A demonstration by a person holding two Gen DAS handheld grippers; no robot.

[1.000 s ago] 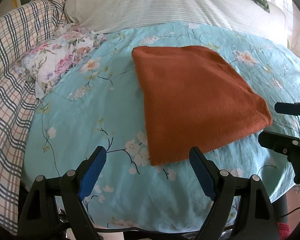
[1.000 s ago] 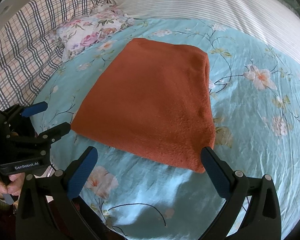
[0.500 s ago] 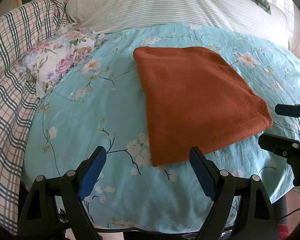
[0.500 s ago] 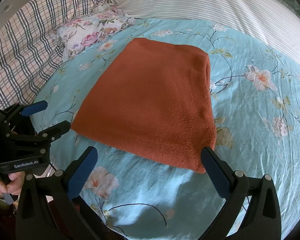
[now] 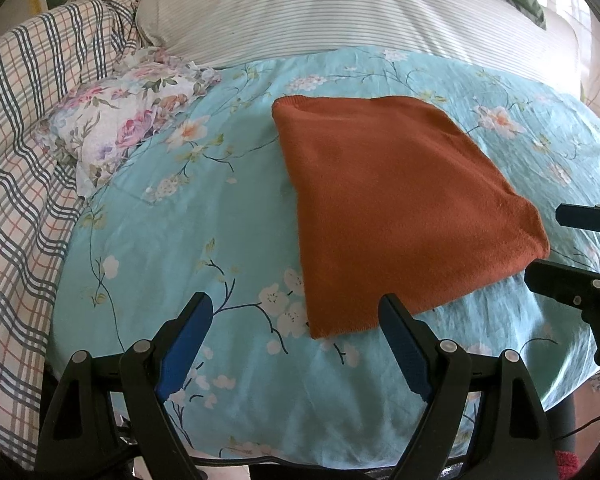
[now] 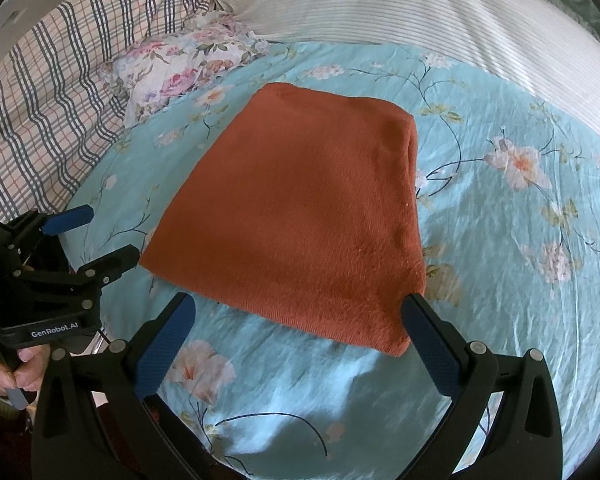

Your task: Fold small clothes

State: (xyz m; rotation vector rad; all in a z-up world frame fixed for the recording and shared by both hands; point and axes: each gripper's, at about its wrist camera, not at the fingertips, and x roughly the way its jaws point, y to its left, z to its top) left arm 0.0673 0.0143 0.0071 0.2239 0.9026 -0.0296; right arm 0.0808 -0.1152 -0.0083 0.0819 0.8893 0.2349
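Rust-orange folded cloth [image 5: 396, 216] flat on turquoise floral sheet [image 5: 204, 240] of bed, roughly mid-sheet. Left tool [image 5: 296, 316] spread wide, empty, hovering off near-left corner of cloth. Right tool [image 6: 300, 312] also gaping, nothing gripped, at near edge of cloth, not pressing it. Floral pillow [image 5: 116, 128] and plaid blanket [image 5: 16, 160] at left, striped pillow [image 5: 340, 4] behind.

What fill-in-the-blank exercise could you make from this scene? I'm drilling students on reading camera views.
1. The folded garment is ____ in colour.
2. It lies on a light blue sheet printed with ____.
3. Both the left tongs and the right tongs stand ____, gripping nothing.
4. Left of the sheet lies a blanket with a ____ pattern.

Missing words: orange; flowers; open; plaid
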